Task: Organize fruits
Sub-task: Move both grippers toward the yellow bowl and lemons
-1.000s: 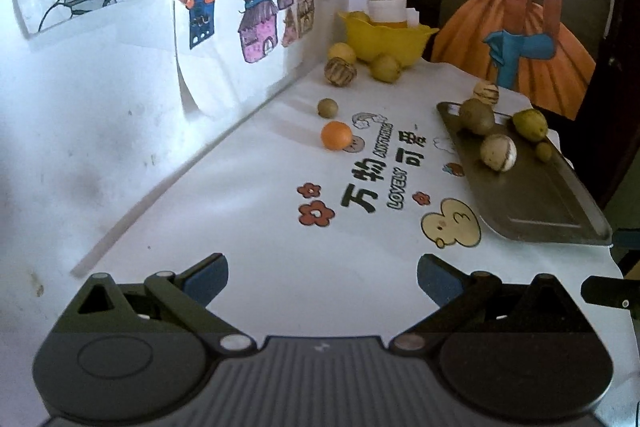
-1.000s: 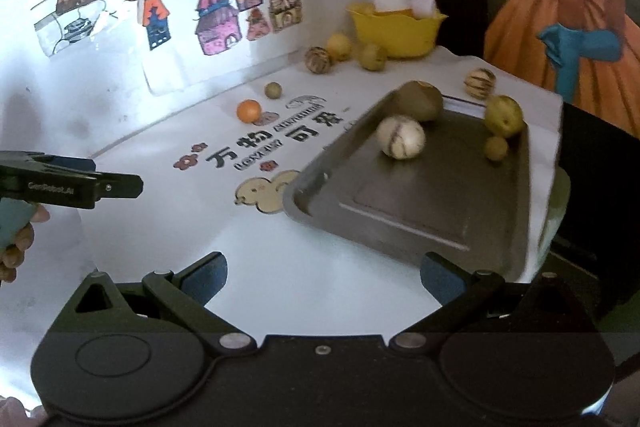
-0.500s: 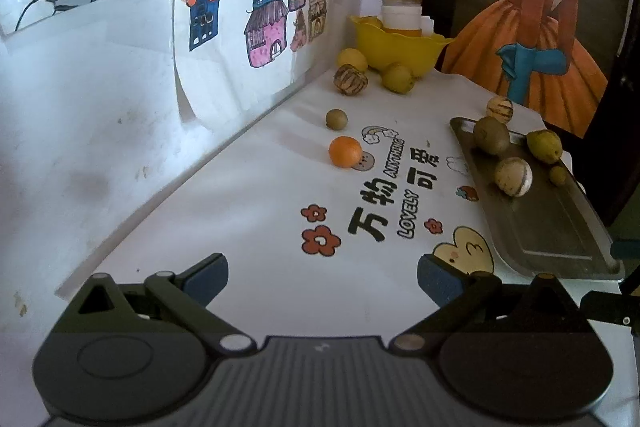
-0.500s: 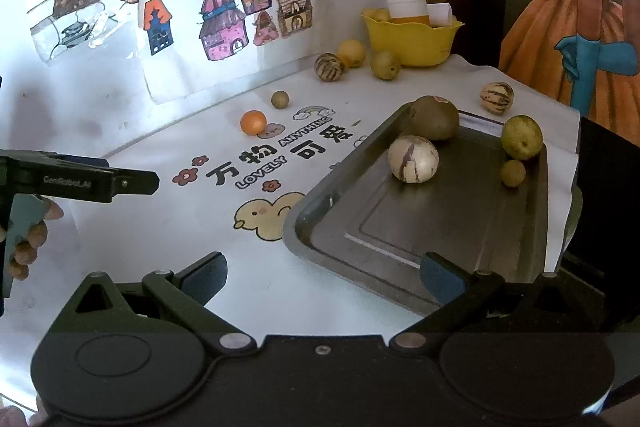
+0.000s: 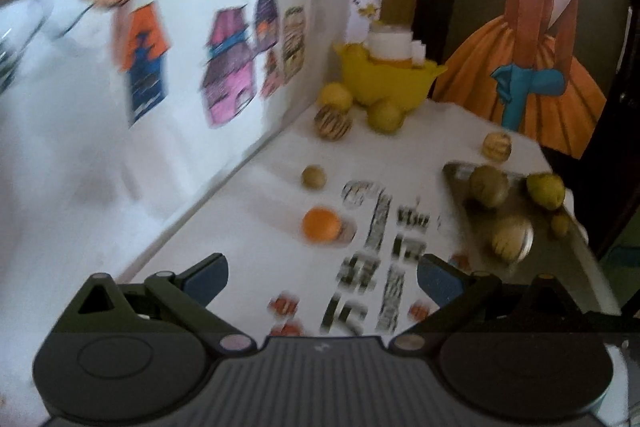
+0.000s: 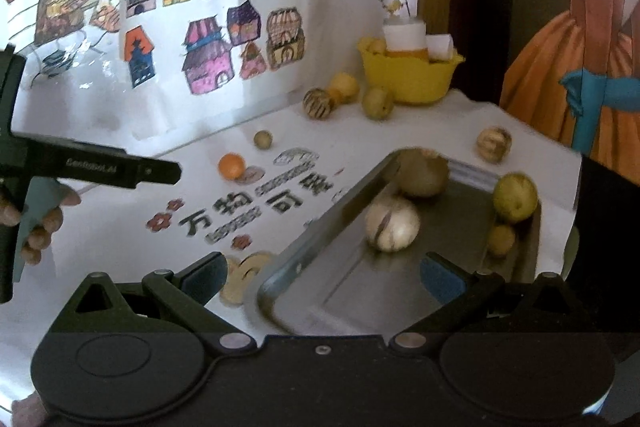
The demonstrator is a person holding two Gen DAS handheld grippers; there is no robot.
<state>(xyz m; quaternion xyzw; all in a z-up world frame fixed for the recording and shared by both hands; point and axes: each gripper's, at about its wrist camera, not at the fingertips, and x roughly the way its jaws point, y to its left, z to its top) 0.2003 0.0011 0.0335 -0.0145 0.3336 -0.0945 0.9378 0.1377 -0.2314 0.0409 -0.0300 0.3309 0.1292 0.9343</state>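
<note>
A grey metal tray on the right of the white table holds several fruits, among them a pale striped one, a brown one and a yellow-green one. An orange and a small brown fruit lie loose on the table. More fruits sit by the yellow bowl. My left gripper is open and empty, short of the orange. My right gripper is open and empty over the tray's near corner.
A wall with drawings runs along the left. A striped fruit lies behind the tray. The table mat has printed characters. The left gripper shows at the left of the right wrist view.
Both grippers have moved forward over the table. The left one has come closer to the orange, the right one over the tray. Both stay open.
</note>
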